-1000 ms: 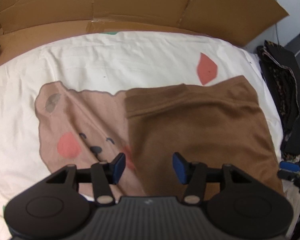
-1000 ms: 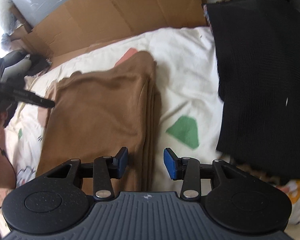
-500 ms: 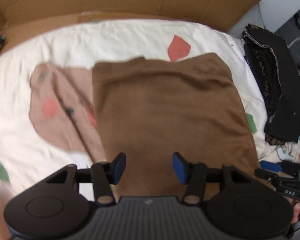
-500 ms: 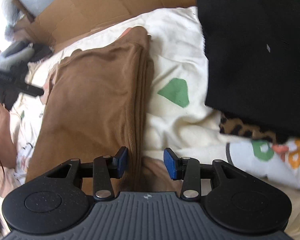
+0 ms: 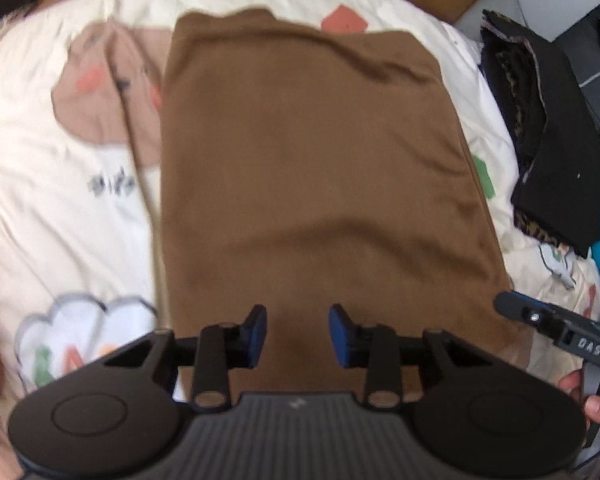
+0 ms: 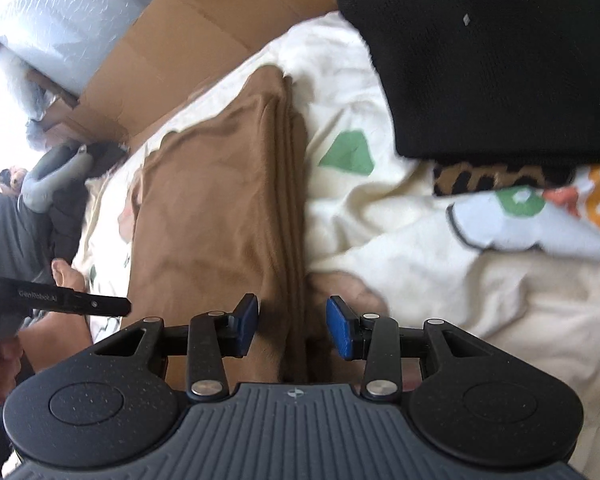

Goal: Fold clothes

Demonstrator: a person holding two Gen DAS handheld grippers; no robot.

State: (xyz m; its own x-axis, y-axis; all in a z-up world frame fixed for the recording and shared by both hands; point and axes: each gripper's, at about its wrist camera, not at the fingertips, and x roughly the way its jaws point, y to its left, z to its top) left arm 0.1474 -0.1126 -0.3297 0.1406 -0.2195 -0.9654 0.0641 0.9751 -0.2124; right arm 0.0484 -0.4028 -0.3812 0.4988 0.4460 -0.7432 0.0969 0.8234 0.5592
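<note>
A brown garment (image 5: pixel 312 168) lies folded into a long rectangle on a cream printed bedsheet (image 5: pixel 60 208). My left gripper (image 5: pixel 297 336) hovers open over the garment's near edge, nothing between its blue pads. In the right wrist view the same brown garment (image 6: pixel 216 208) shows its stacked folded edge on the right side. My right gripper (image 6: pixel 292 328) is open and straddles that layered edge near the near corner. The tip of the right gripper (image 5: pixel 540 320) shows at the left view's lower right, and the left gripper's finger (image 6: pixel 72 304) pokes in at the right view's left.
A pile of black and leopard-print clothes (image 5: pixel 548 140) lies at the sheet's right side; a black cloth (image 6: pixel 492 52) fills the right view's upper right. Cardboard (image 6: pixel 204 36) lines the far side. A person's bare foot (image 6: pixel 68 276) and hand (image 5: pixel 592 412) are close by.
Both grippers have pulled back toward the near end of the brown garment, so more of it shows. Both stay open. The garment itself lies as before.
</note>
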